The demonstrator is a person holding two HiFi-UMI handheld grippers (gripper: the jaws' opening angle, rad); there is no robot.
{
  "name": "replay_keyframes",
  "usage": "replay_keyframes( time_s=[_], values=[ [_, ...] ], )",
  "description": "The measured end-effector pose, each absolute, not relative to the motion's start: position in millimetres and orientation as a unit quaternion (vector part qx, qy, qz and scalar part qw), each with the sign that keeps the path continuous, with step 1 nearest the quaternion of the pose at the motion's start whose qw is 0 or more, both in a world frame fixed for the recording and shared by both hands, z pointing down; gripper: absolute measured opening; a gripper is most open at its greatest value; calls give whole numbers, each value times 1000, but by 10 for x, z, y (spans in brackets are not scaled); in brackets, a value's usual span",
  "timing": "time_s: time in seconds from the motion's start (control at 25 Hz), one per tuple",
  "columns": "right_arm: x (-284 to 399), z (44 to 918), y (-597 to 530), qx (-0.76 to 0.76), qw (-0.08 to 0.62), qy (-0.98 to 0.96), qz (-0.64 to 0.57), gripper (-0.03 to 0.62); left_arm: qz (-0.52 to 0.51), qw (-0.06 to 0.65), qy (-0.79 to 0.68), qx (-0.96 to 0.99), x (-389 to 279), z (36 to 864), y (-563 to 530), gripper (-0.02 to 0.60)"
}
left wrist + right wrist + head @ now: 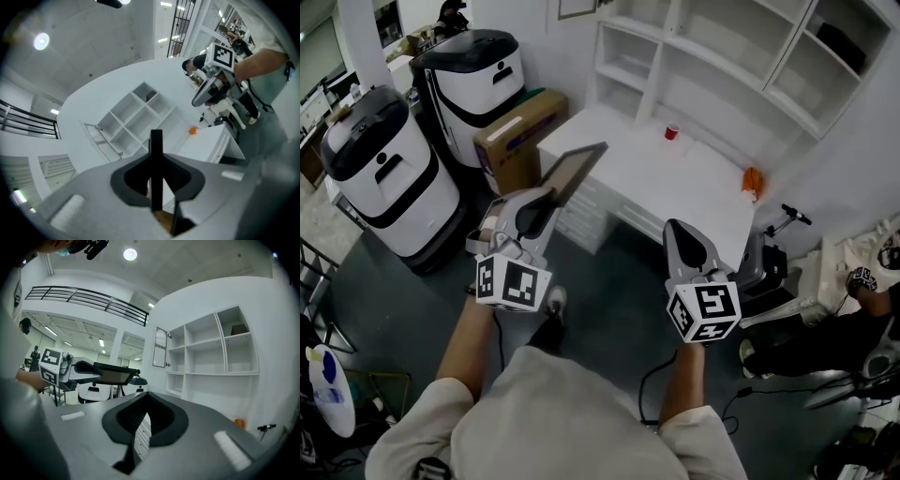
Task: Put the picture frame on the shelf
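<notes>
The picture frame [577, 170], dark-rimmed with a brownish face, is held by one corner in my left gripper [546, 201], which is shut on it. It hangs tilted in the air before the white desk [649, 192]. In the left gripper view the frame [156, 161] stands edge-on between the pads, with the white cubby shelf [133, 117] beyond. My right gripper [687, 244] floats to the right, shut and empty. The right gripper view also shows the frame [112, 375] off to its left. The shelf [741, 56] rises behind the desk.
A red cup [672, 132] and an orange object [752, 183] sit on the desk. Two white-and-black machines [389, 178] and a cardboard box [520, 136] stand at the left. A person [862, 309] sits at the right beside a small scooter [773, 246].
</notes>
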State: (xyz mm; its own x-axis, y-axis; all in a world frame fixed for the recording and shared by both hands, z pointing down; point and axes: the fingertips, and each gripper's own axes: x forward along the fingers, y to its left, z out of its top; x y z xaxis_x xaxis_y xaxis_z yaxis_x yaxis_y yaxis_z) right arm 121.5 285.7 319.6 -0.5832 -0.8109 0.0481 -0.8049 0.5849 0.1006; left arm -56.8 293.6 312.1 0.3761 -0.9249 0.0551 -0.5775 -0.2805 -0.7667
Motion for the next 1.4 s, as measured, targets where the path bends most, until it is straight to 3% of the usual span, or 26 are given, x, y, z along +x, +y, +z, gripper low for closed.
replay_keyframes(
  time_s=[1.4],
  values=[
    [575, 3073, 195, 460, 42, -886, -28, 6, -255, 325, 478, -775, -1085, 3127, 232, 61]
  ],
)
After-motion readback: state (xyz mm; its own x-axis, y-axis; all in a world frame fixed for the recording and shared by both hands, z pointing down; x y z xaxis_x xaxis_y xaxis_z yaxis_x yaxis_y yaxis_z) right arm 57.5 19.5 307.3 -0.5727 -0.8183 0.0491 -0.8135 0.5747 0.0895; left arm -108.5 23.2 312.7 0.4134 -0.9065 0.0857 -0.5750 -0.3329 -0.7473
